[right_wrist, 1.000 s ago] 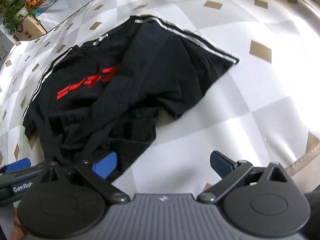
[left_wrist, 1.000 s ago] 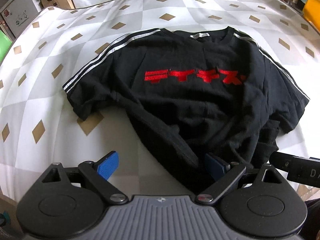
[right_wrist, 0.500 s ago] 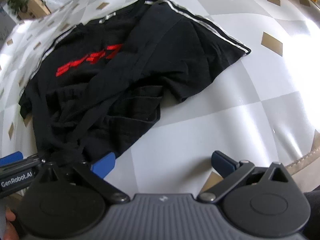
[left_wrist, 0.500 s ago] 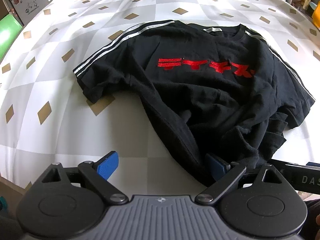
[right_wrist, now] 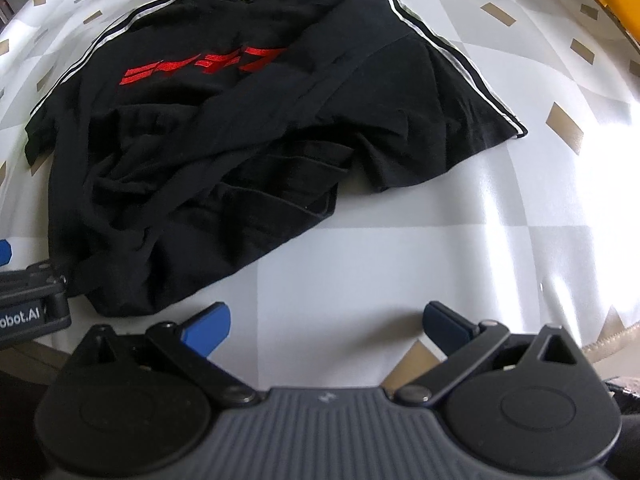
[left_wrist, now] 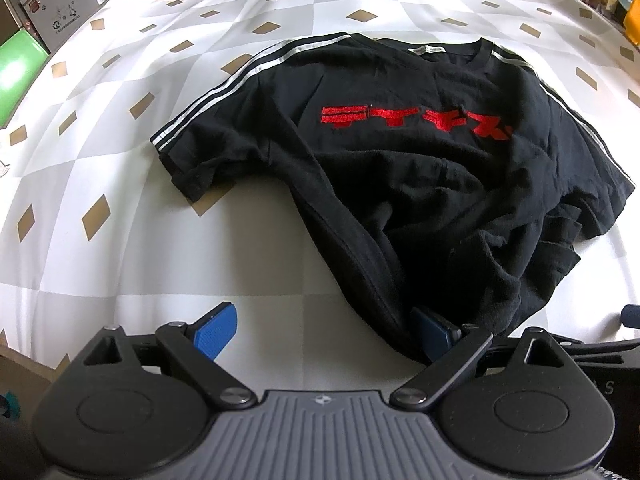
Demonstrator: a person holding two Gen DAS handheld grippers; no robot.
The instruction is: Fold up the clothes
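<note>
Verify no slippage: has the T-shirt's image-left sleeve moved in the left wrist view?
No. Its cuff still overlaps the same tan diamond on the tablecloth.

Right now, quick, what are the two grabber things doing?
Left gripper: open, its right finger tucked at the hem of the black T-shirt, gripping nothing.
Right gripper: open and empty, over the bedspread beside the shirt.

Left gripper (left_wrist: pixel 326 330): held low and level, pointing forward, jaws spread wide.
Left gripper's fingers: blue pads; the left pad (left_wrist: pixel 214 330) is bare, the right pad is partly hidden.
Right gripper (right_wrist: pixel 326 326): held low, pointing forward, jaws spread wide, nothing between them.
Relative position: the two grippers are close, side by side.
</note>
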